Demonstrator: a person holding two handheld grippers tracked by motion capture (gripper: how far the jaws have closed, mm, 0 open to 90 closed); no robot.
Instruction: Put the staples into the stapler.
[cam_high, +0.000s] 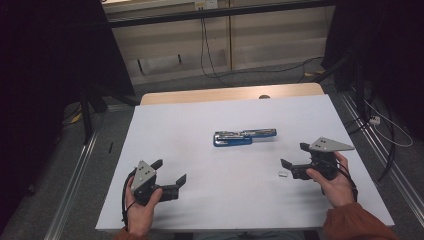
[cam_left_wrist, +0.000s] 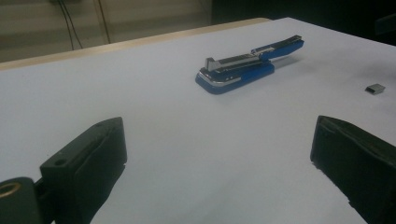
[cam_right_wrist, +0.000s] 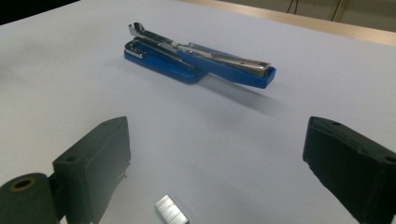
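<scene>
Both claws spread, empty: left claw (cam_high: 172, 171) low at near-left of surface (cam_high: 175, 120); right claw (cam_high: 294, 155) beside staple block (cam_high: 282, 174), facing stapler (cam_high: 244, 136).

Stapler: your blue stapler (cam_high: 243, 136) lies swung open near the middle of the white table (cam_high: 175, 125), its two halves end to end.
Staple strip: a small silvery block of staples (cam_high: 282, 174) sits just beside your right gripper (cam_high: 292, 160) (almost at its jaw tips).
Right gripper: jaws spread, pointing left.
Left gripper: your left gripper (cam_high: 170, 172) rests near the front edge, jaws apart, holding nothing.
</scene>
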